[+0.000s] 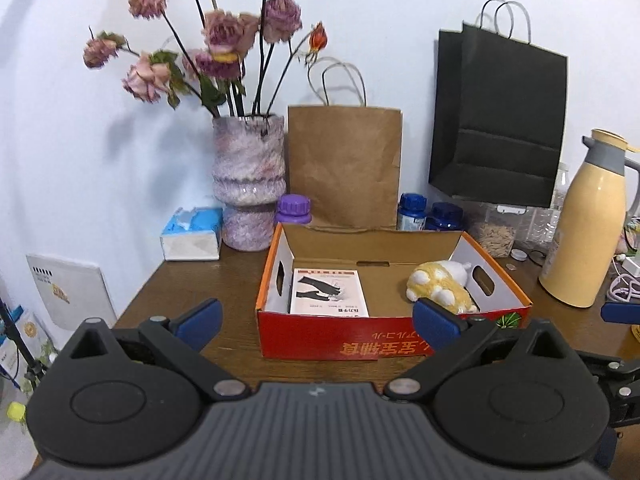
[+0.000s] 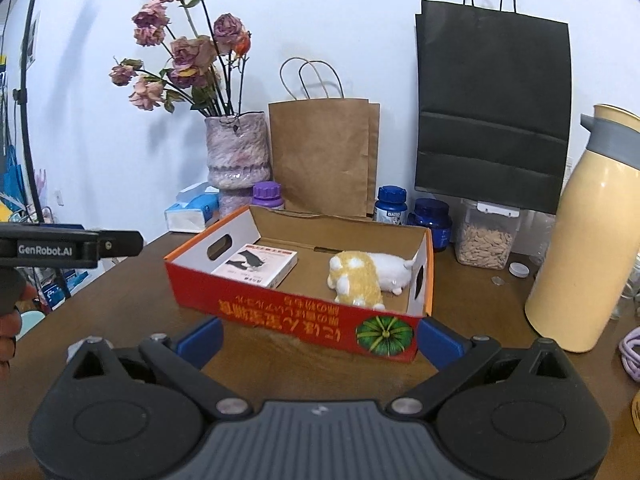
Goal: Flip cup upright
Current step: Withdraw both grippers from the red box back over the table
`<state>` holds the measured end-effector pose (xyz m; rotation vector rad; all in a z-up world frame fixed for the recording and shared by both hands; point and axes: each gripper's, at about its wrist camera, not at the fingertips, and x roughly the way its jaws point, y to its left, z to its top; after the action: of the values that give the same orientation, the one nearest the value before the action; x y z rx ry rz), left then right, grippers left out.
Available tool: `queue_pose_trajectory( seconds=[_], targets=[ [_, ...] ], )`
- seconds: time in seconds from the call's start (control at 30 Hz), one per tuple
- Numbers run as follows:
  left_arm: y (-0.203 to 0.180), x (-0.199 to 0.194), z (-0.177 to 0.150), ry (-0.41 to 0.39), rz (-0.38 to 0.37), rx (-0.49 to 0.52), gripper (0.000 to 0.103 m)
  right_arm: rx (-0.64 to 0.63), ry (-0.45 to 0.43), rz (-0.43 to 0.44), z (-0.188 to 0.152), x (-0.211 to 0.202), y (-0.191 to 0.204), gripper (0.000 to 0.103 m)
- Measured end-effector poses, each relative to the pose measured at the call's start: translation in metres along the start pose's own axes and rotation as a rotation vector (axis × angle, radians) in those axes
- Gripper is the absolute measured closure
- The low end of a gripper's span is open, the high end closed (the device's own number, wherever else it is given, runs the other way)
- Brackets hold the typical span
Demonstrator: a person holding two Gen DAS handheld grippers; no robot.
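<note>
No cup shows clearly in either view. A tan rim peeks in at the right edge of the right wrist view; I cannot tell what it is. My left gripper is open, its blue pads spread before a red cardboard box. My right gripper is also open, level with the same box's front wall. Nothing sits between either pair of fingers. The left gripper's black body shows at the left of the right wrist view, held by a hand.
The box holds a plush toy and a small white carton. Behind it stand a flower vase, brown bag, black bag, pill bottles, seed jar. A cream thermos is right, a tissue box left.
</note>
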<state>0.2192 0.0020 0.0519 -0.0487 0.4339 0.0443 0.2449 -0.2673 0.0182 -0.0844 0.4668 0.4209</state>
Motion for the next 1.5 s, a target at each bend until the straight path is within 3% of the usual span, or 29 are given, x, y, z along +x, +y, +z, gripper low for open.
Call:
queue_pose_trajectory(
  seconds=[0.63,0.9,1.5],
  targets=[
    [0.013,-0.071,-0.065,-0.042,-0.037,-0.004,0.0,0.016,-0.006,0.014,-0.062,-0.051,0.016,0.0],
    [0.018,-0.084,-0.091,-0.009,-0.043,-0.033,0.0,0.024,-0.001,0.015,-0.08,-0.061,0.023,0.0],
    [0.031,-0.092,-0.102,0.017,-0.006,-0.058,0.0,0.027,0.022,-0.02,-0.103,-0.07,0.021,0.0]
  ],
)
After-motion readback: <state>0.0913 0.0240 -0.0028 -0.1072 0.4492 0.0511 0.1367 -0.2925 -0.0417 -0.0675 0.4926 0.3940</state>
